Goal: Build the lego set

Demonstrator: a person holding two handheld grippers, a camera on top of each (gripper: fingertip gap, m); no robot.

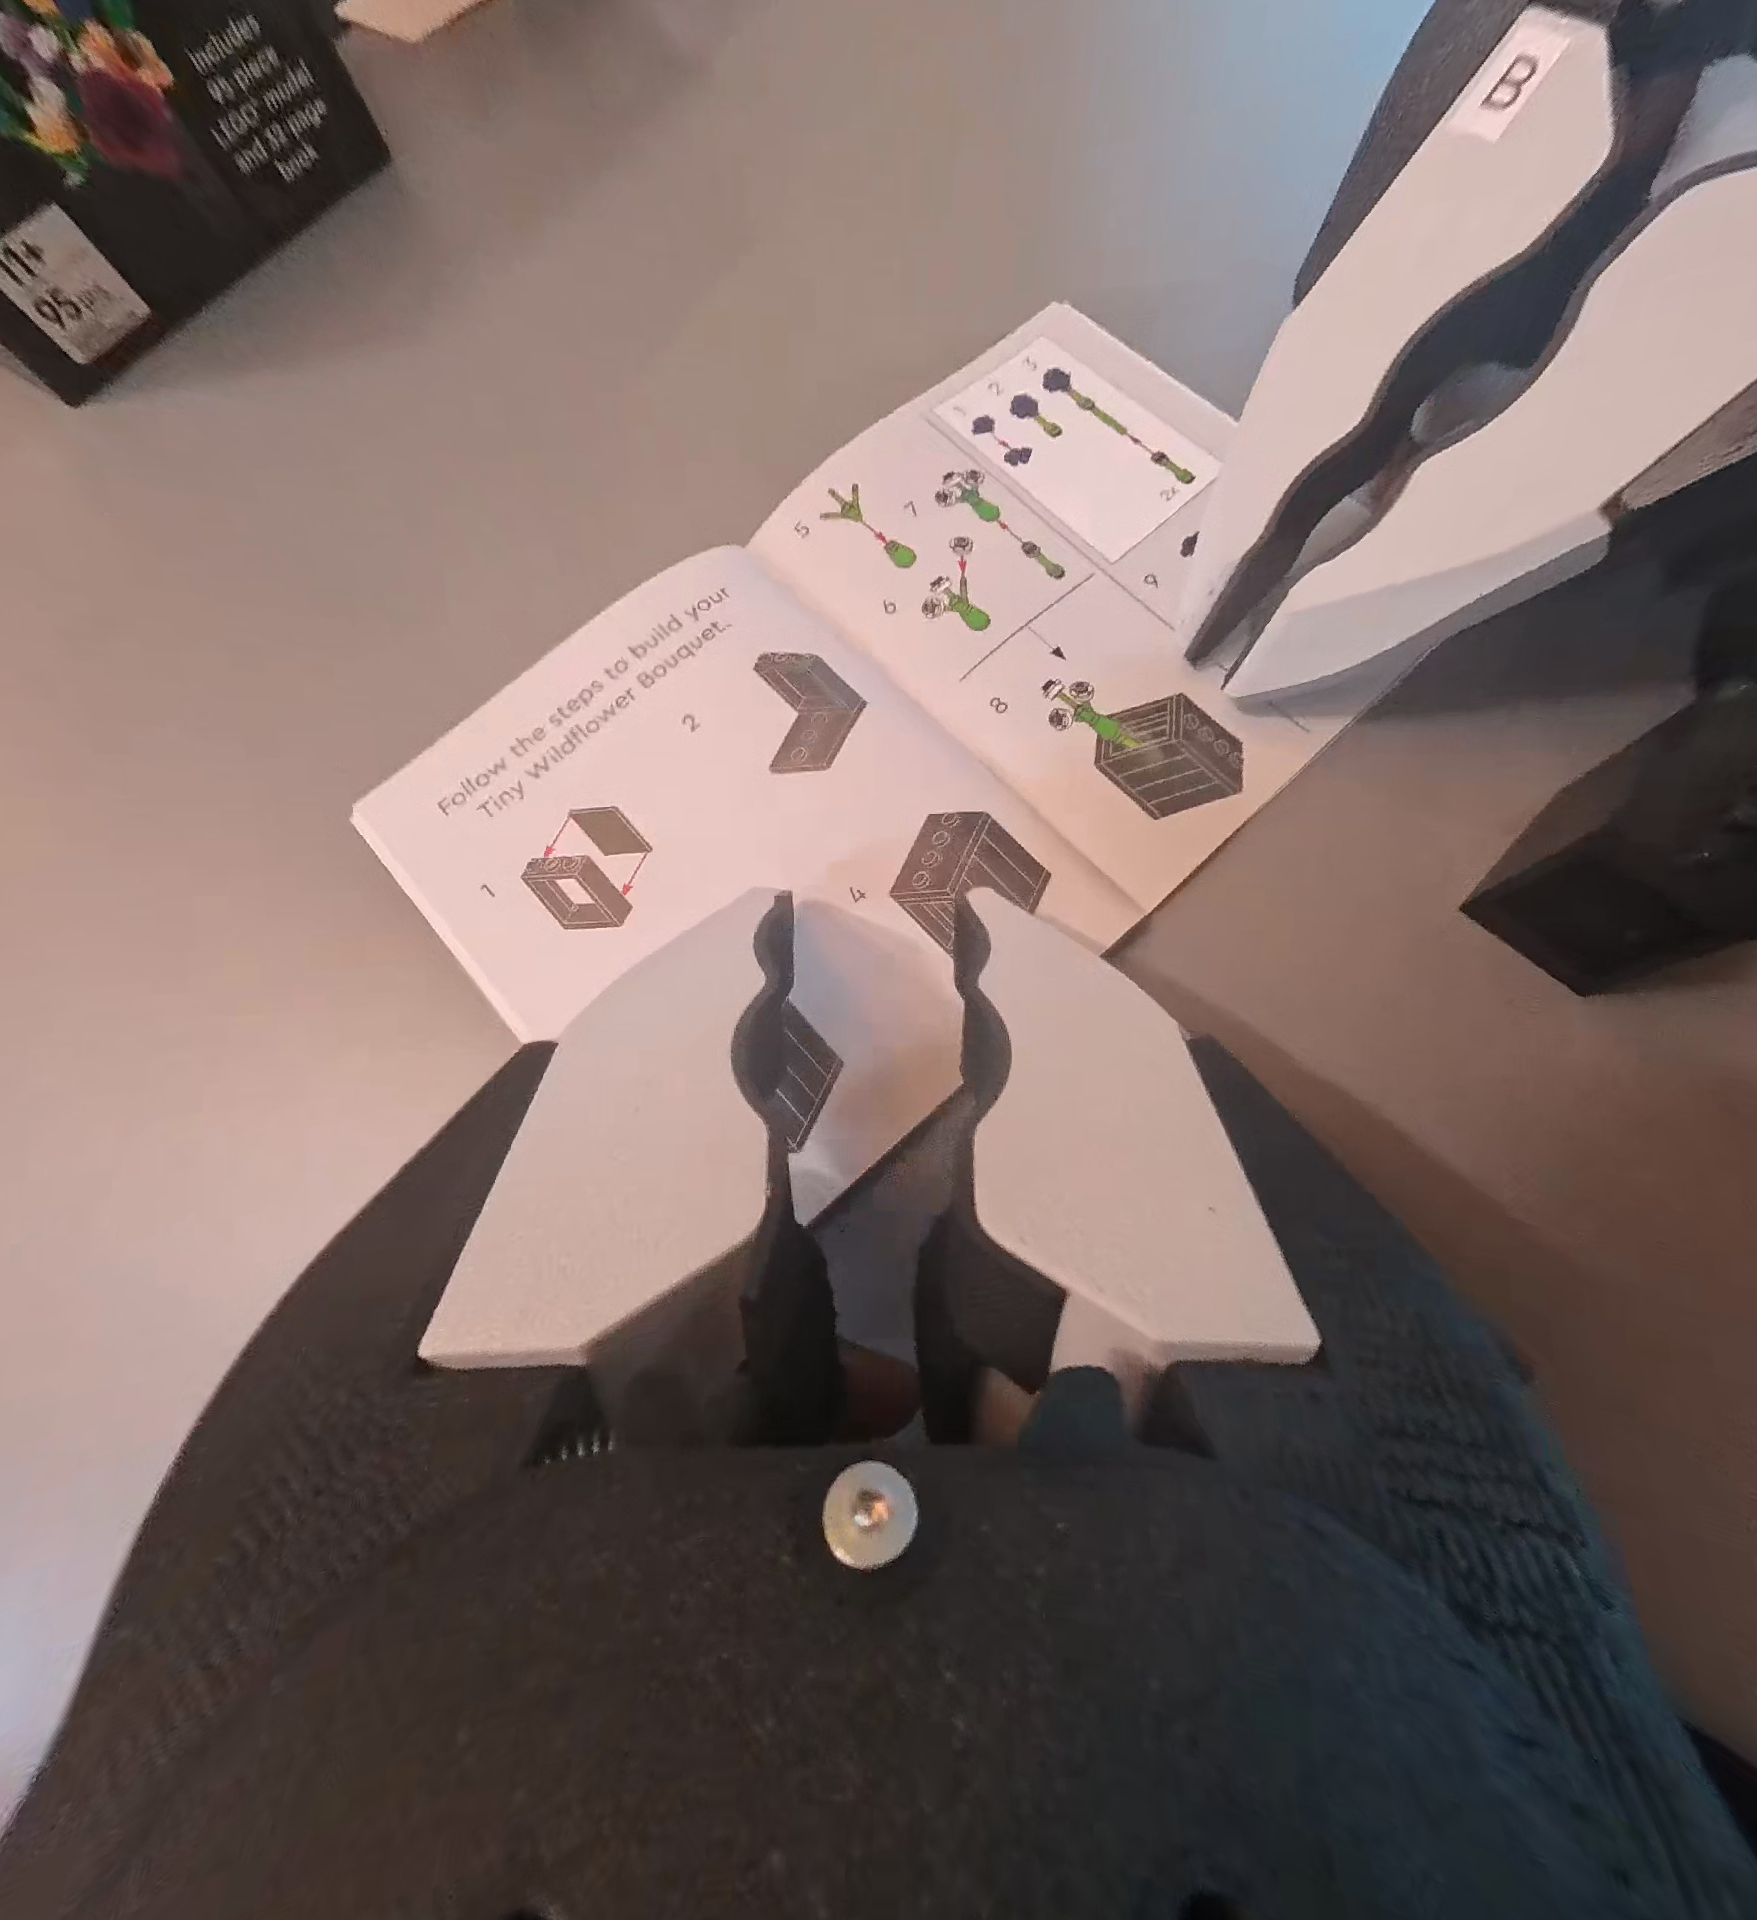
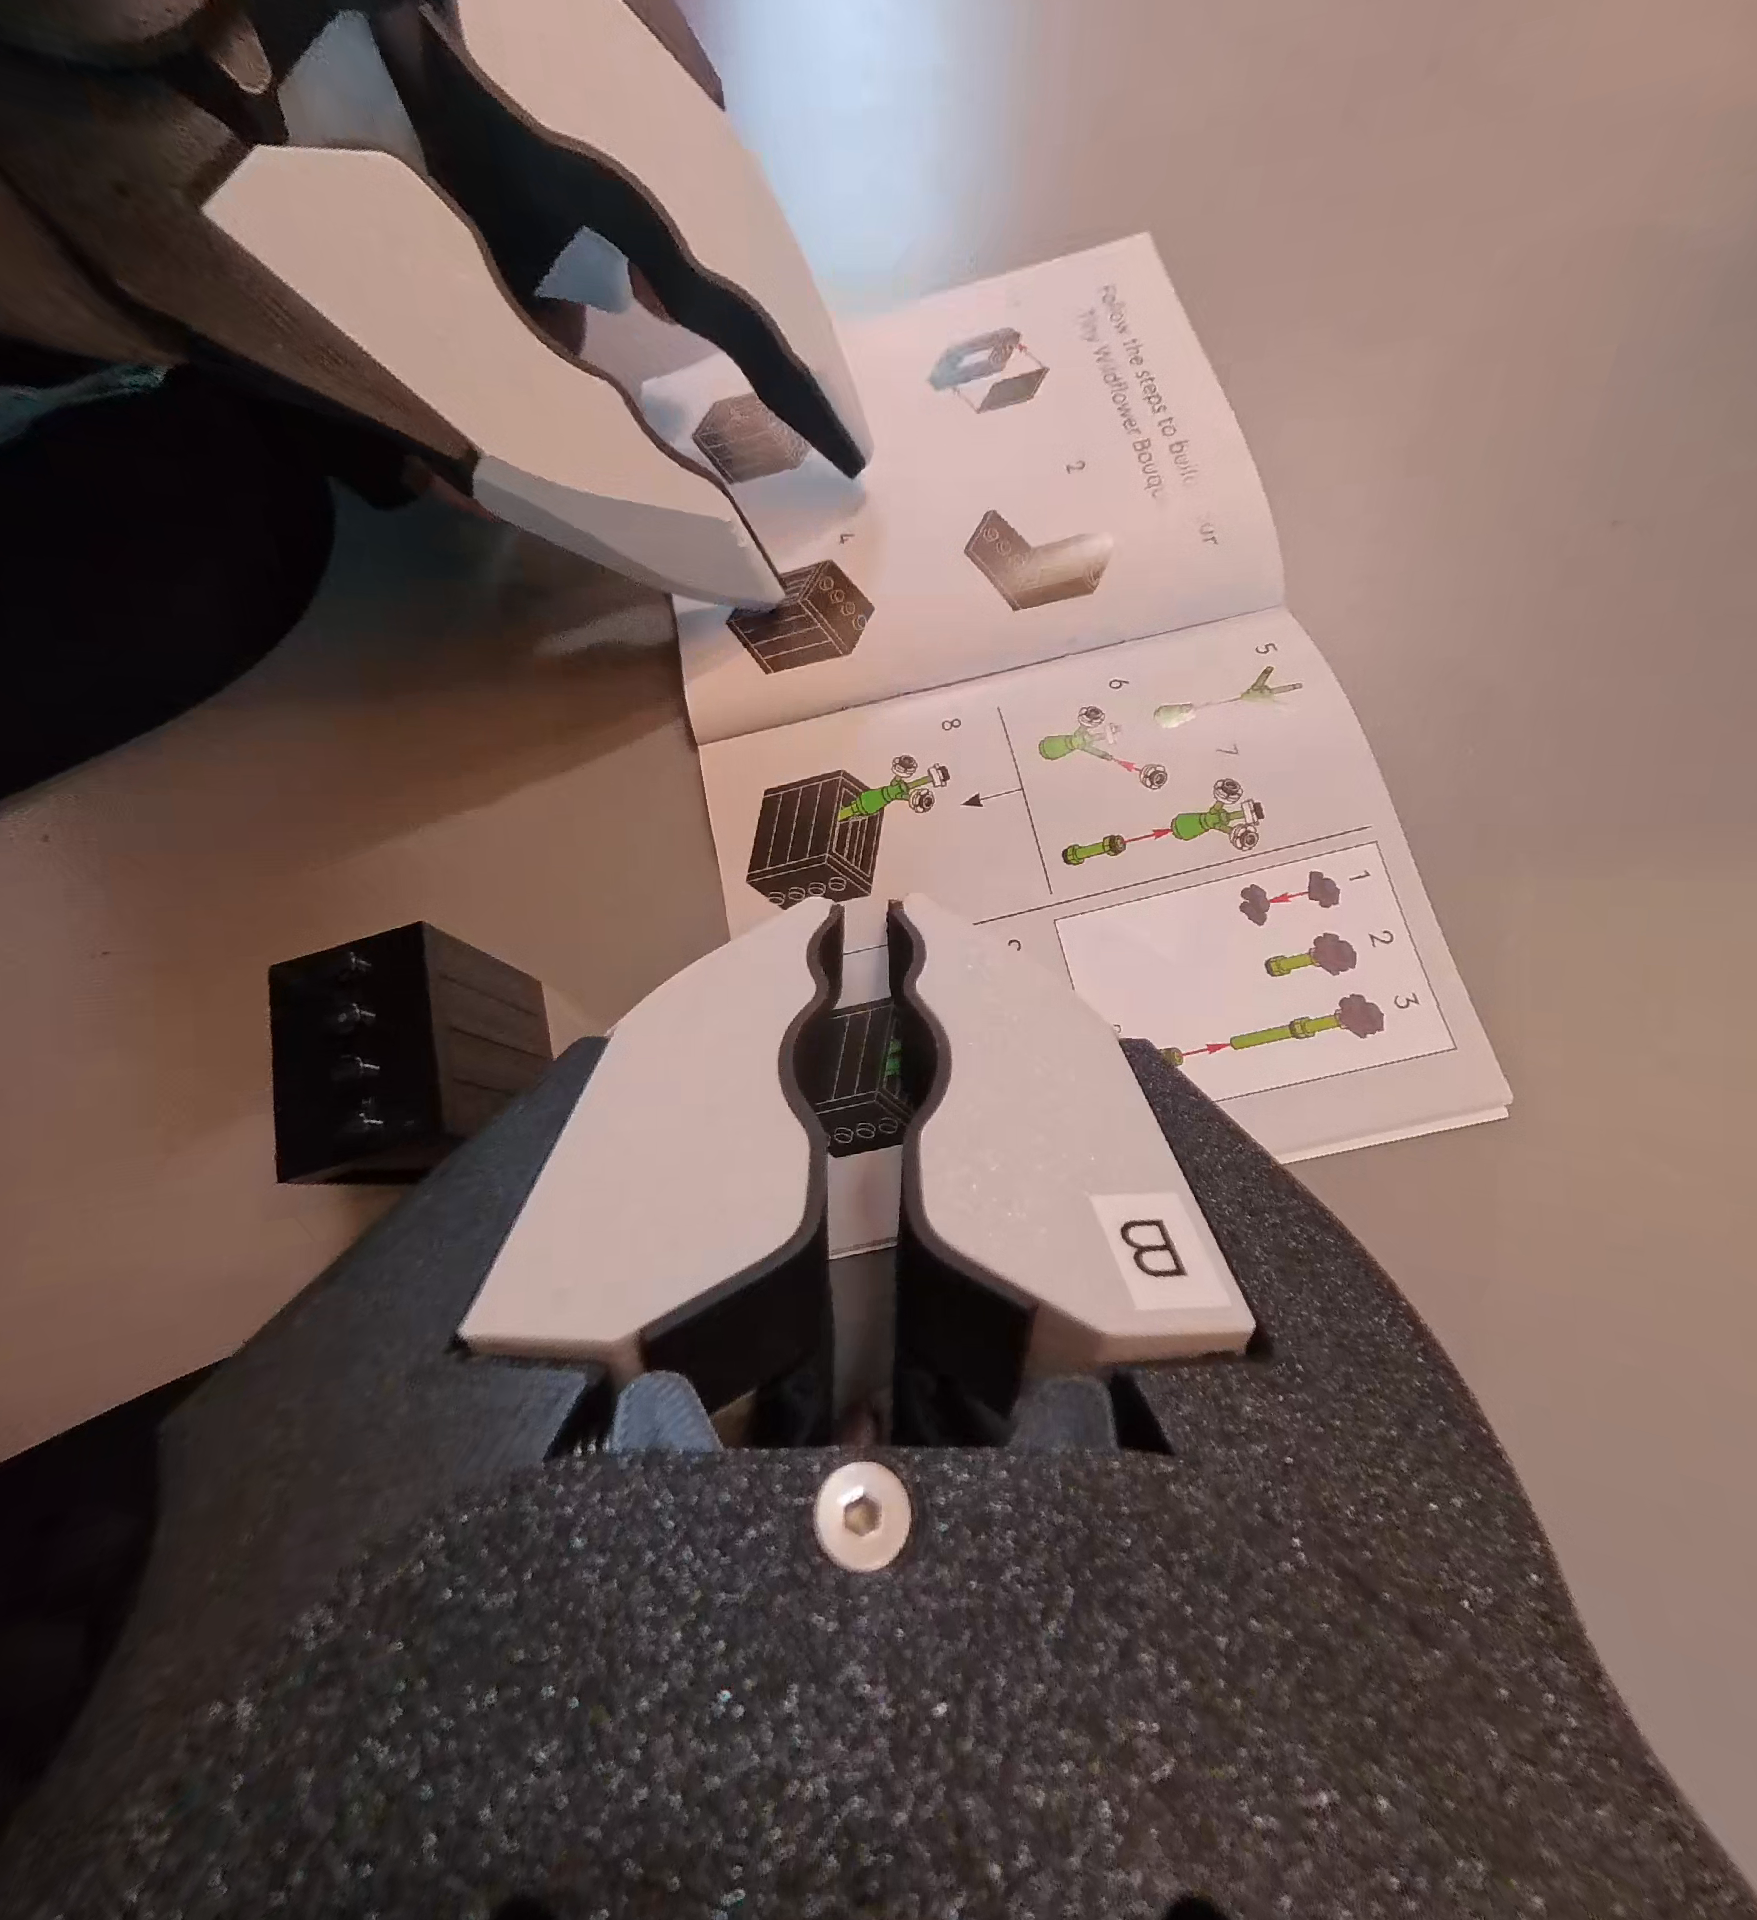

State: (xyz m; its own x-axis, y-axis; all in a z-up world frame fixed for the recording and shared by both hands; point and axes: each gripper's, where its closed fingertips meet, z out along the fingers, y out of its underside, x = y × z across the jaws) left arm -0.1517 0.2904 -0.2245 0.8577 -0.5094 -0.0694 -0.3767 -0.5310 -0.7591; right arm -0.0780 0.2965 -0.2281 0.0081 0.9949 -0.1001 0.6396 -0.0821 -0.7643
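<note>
An open instruction booklet (image 1: 749, 748) lies flat on the grey table; it also shows in the right wrist view (image 2: 1113, 644). My left gripper (image 1: 874, 914) is open and empty, its tips down at the near edge of the booklet's left page; the right wrist view shows it too (image 2: 812, 525). My right gripper (image 2: 866, 916) is shut to a narrow slit with nothing in it, tips at the outer edge of the right page (image 1: 1217, 665). A black built Lego box (image 1: 1663, 842) stands on the table beside the booklet, next to the right gripper (image 2: 396, 1049).
The black Lego set carton (image 1: 126, 156) with flower pictures stands at the far left of the table. Bare grey tabletop (image 1: 438, 520) lies between the carton and the booklet. Left tips and right tips are each some 25 centimeters from the black Lego set carton (image 1: 126, 156).
</note>
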